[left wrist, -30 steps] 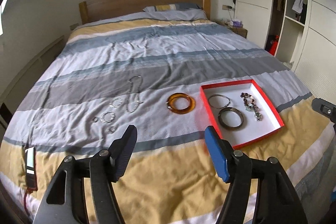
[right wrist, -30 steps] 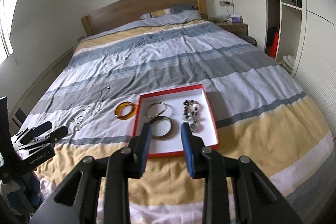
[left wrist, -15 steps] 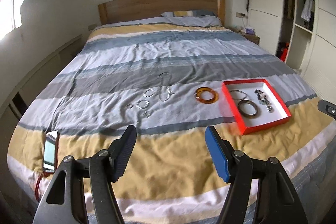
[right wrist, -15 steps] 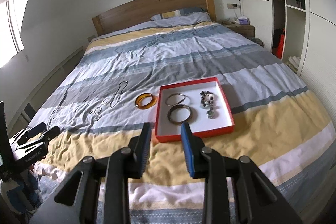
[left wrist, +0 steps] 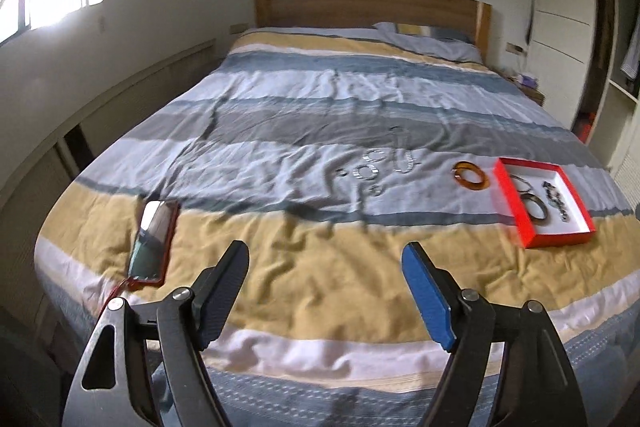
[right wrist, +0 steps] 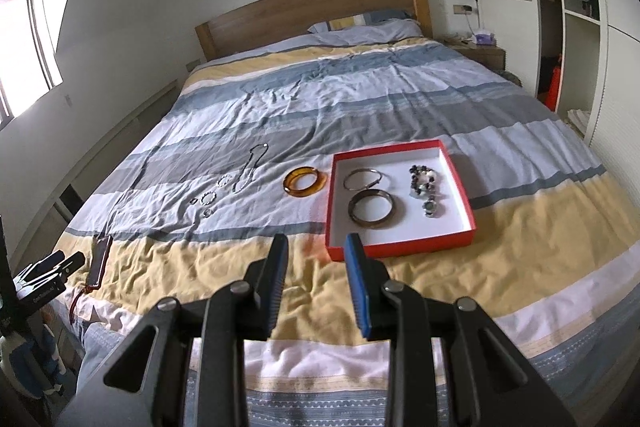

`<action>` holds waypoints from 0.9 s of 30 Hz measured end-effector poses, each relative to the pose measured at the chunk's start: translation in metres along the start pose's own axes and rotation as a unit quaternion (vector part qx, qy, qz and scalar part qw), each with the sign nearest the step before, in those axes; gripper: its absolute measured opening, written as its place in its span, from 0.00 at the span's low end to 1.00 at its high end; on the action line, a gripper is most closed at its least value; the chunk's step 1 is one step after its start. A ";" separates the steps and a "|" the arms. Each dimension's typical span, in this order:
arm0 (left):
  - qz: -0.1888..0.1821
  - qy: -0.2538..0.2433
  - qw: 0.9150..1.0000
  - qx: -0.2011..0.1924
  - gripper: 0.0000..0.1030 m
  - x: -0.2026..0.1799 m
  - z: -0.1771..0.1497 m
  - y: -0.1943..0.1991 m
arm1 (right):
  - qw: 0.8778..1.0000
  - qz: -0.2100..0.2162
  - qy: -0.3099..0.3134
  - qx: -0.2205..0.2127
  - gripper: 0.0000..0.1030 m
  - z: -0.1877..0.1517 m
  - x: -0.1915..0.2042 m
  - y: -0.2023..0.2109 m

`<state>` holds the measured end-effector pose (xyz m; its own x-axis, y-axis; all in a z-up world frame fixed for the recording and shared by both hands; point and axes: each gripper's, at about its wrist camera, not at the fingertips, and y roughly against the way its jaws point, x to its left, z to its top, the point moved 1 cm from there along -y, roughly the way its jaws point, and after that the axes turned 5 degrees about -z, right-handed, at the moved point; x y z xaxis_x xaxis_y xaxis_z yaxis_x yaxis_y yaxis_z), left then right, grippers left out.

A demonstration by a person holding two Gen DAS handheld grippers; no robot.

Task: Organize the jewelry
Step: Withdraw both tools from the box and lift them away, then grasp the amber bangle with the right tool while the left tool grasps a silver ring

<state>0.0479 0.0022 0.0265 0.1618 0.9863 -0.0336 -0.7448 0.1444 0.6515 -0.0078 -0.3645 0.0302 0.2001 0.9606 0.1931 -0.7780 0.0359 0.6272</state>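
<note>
Hovering off bed's foot: left gripper (left wrist: pixel 326 259) wide apart, right gripper (right wrist: pixel 316 251) narrower, both empty. Translucent amber bangle (right wrist: pixel 305 180) just left of red-walled white-floored tray (right wrist: pixel 404 249); small silver rings (right wrist: pixel 208 198), possibly earrings, further left.

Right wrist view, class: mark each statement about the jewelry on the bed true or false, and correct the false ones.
1. The amber bangle lies inside the red tray. False: it lies on the bedspread, left of the tray.
2. The tray holds two metal bangles. True.
3. The right claw grips a necklace. False: it is open and empty.
4. The silver chain lies outside the tray. True.
5. A phone lies near the bed's left edge. True.
</note>
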 end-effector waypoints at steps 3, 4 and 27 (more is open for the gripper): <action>0.009 0.009 1.000 0.003 0.75 0.011 -0.006 -0.002 | 1.000 0.005 0.004 0.008 0.27 -0.002 0.005 -0.008; 0.009 0.012 1.000 0.003 0.75 0.014 -0.008 -0.004 | 1.000 0.006 0.005 0.009 0.27 -0.003 0.006 -0.010; -0.031 0.019 0.997 0.061 0.64 0.031 -0.019 -0.097 | 0.997 0.048 0.023 0.051 0.27 -0.001 0.047 -0.118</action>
<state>0.1127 0.0204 -0.0521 0.1796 0.9782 -0.1043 -0.6492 0.1975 0.7346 0.0930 -0.3238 -0.0352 0.0988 0.9698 0.2230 -0.7277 -0.0825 0.6809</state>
